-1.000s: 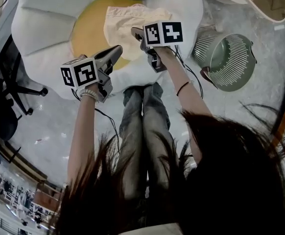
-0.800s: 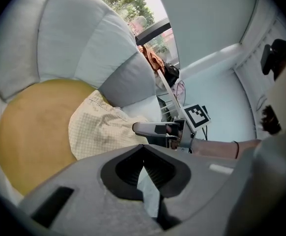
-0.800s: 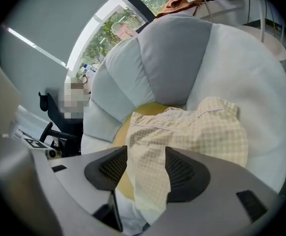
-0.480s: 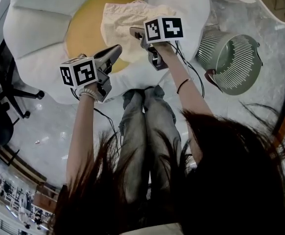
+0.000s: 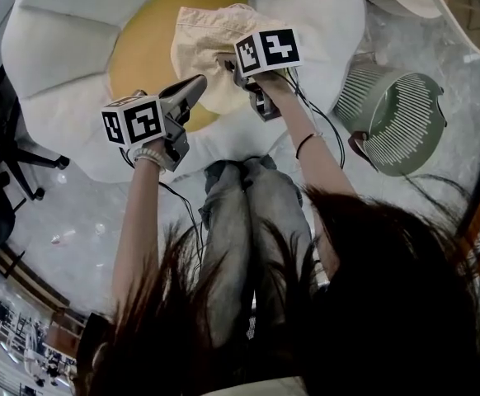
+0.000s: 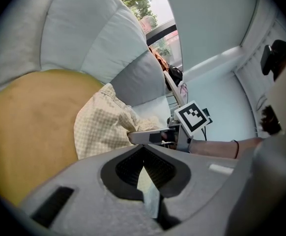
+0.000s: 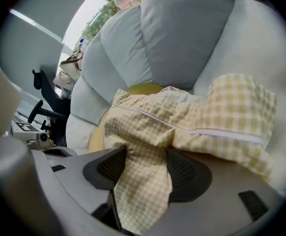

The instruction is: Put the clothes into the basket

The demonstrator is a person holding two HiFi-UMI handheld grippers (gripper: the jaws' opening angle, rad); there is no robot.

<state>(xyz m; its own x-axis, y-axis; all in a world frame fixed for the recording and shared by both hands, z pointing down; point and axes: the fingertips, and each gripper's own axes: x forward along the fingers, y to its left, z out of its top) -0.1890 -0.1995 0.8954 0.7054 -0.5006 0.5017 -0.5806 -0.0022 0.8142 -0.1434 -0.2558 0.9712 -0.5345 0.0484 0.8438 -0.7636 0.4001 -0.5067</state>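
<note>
Both grippers have come down closer to the cushion (image 5: 63, 52) than a second ago. My right gripper (image 5: 230, 63) reaches over the cushion's near petals. Its jaws have just been opening and now stand wide, with a fold of the checked cloth (image 5: 207, 33) lying loose between the pads. My left gripper (image 5: 197, 83) hovers over the cushion's near edge, just left of the cloth. Its jaws are together and there is nothing in them.

The cloth lies crumpled on the cushion's yellow middle, with one side spilling toward the white petals on the right. The green slatted basket (image 5: 392, 120) lies tipped on its side on the floor (image 5: 75, 213), right of the cushion and well apart from the cloth.
</note>
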